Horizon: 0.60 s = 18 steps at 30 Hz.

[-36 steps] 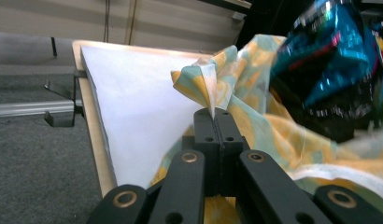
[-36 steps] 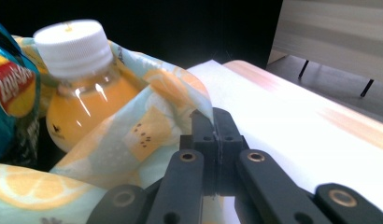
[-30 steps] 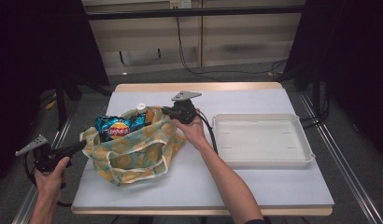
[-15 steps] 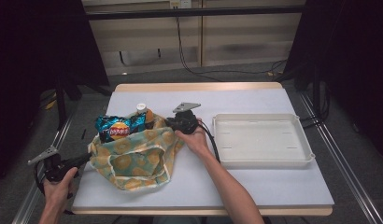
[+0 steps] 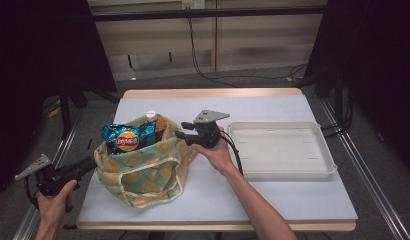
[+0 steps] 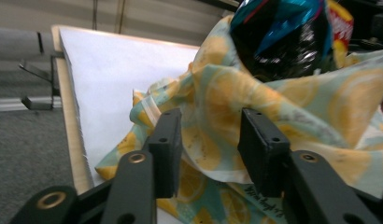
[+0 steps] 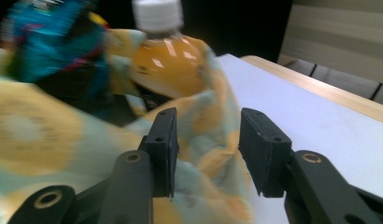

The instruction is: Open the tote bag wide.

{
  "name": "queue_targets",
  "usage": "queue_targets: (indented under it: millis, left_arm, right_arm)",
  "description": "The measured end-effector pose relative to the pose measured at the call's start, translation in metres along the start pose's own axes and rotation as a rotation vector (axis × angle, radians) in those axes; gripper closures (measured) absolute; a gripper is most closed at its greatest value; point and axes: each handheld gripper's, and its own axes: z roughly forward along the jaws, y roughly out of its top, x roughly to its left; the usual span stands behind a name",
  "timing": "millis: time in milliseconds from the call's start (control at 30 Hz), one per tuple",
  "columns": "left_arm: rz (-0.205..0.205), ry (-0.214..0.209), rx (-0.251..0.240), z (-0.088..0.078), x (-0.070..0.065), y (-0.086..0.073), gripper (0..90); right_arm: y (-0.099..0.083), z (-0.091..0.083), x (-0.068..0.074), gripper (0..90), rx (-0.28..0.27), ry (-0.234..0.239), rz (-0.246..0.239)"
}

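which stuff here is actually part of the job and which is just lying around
In the job:
cloth bag
chip packet
orange drink bottle
left gripper, jaws just opening
right gripper, jaws just opening

Lying about:
white tray

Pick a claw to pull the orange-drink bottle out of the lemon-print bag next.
Right claw, probably: open at the lemon-print cloth bag's rim beside the white-capped orange-drink bottle. Left claw sits at the far edge.

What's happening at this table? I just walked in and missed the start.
A person is handling a lemon-print cloth bag with a claw in each hand. The bag lies on the table with a chip packet and an orange drink bottle poking out. Both the left claw and right claw have just been opening, the fabric loose between their jaws. A white tray sits empty beside it.
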Motion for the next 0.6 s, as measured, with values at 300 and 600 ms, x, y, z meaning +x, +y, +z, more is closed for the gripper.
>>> queue_targets:
  millis: [300, 600]
  left_arm:
    - [0.088, -0.076, -0.031, -0.007, -0.028, 0.019, 58.5]
    - [0.154, -0.142, 0.006, 0.021, -0.053, 0.028, 46.1]
  right_arm:
    - [0.006, -0.003, 0.037, 46.5, -0.019, 0.165, -0.044]
    - [0.009, 0.011, 0.046, 38.5, -0.015, 0.223, -0.064]
